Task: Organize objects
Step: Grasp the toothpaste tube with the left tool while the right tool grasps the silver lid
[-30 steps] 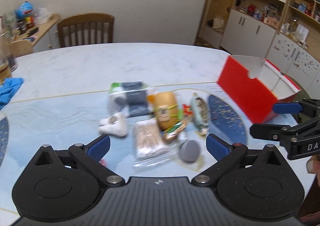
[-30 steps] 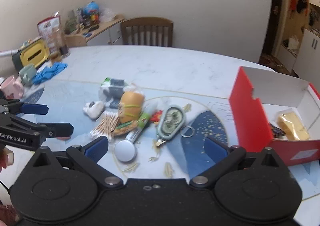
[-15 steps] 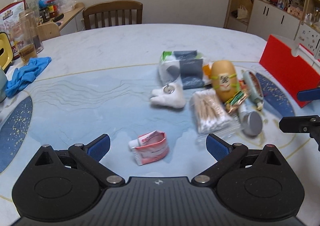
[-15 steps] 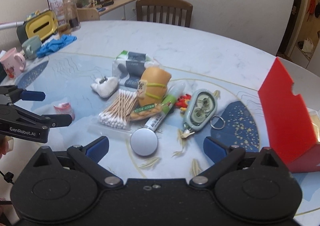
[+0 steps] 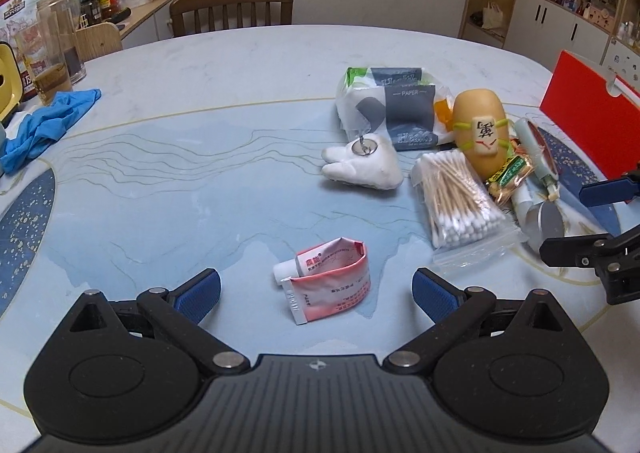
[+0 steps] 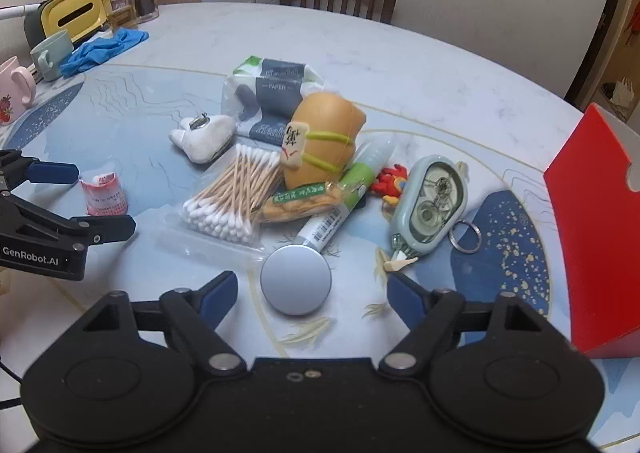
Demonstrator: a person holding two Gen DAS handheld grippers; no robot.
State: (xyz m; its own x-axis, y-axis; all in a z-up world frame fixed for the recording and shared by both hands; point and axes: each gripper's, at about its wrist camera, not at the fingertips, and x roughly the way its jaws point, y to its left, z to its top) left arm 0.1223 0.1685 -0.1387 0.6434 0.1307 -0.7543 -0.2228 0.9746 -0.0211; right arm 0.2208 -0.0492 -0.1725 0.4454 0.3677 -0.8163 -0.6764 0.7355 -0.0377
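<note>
1. With its jaws spread wide and nothing between them, the left hand-held gripper (image 5: 316, 293) lines up on the folded pink tube (image 5: 326, 277), which lies alone on the worktop (image 5: 180, 181), apart from the pile. That looks like the reason for the approach: the tube sits centred in the gap, ready for a pinch across its folded sides.
2. The right hand-held gripper (image 6: 312, 293) is open too, empty, hanging just short of the round silver disc (image 6: 296, 280), which touches the marker (image 6: 352, 189) at the pile's near edge.
3. The pile itself is tight: cotton swabs (image 6: 232, 197) in a clear bag, the tan plush (image 6: 324, 141) leaning over a snack packet (image 6: 300, 201), the tissue pack (image 6: 276, 93) behind, the white tooth charm (image 6: 204, 135) on the left, the tape dispenser (image 6: 430, 201) on the right.
4. The red box (image 6: 592, 237) stands open at the far right, likely the place where things are meant to go.
5. My read: loose outliers are easiest first, since they lift without dragging neighbours. The crumpled tube may flatten or slip under the pads.
</note>
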